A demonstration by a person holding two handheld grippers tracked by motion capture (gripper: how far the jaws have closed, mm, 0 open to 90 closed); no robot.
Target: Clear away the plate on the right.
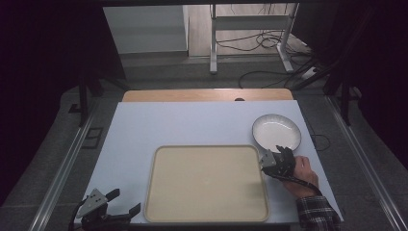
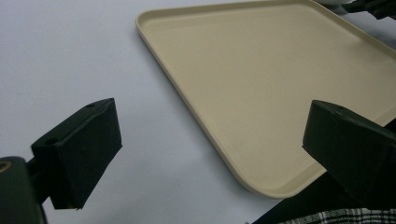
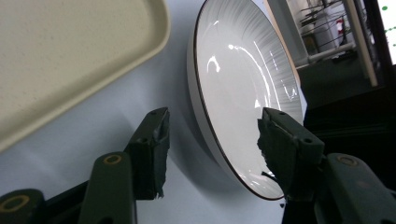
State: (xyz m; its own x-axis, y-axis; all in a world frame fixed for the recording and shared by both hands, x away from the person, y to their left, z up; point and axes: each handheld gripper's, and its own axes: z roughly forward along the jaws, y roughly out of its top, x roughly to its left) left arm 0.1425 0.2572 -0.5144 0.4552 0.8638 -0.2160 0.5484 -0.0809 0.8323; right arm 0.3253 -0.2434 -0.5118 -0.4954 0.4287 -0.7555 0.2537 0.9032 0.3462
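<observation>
Plate (image 1: 276, 131) on bench (image 1: 144, 130), at 2 o'clock from tray (image 1: 207, 183). Right tongs (image 3: 212, 140) spread astride its near rim, not yet pinching; seat the rim deep before squeezing. Left tongs (image 2: 210, 154) spread, idle.

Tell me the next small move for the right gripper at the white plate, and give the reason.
Probably close the right gripper the rest of the way on the near rim of the round white ribbed plate. Its fingers straddle that rim, one outside on the pale blue table, one over the plate's inside, with gaps showing on both sides. The plate lies beside the beige rectangular tray.
</observation>
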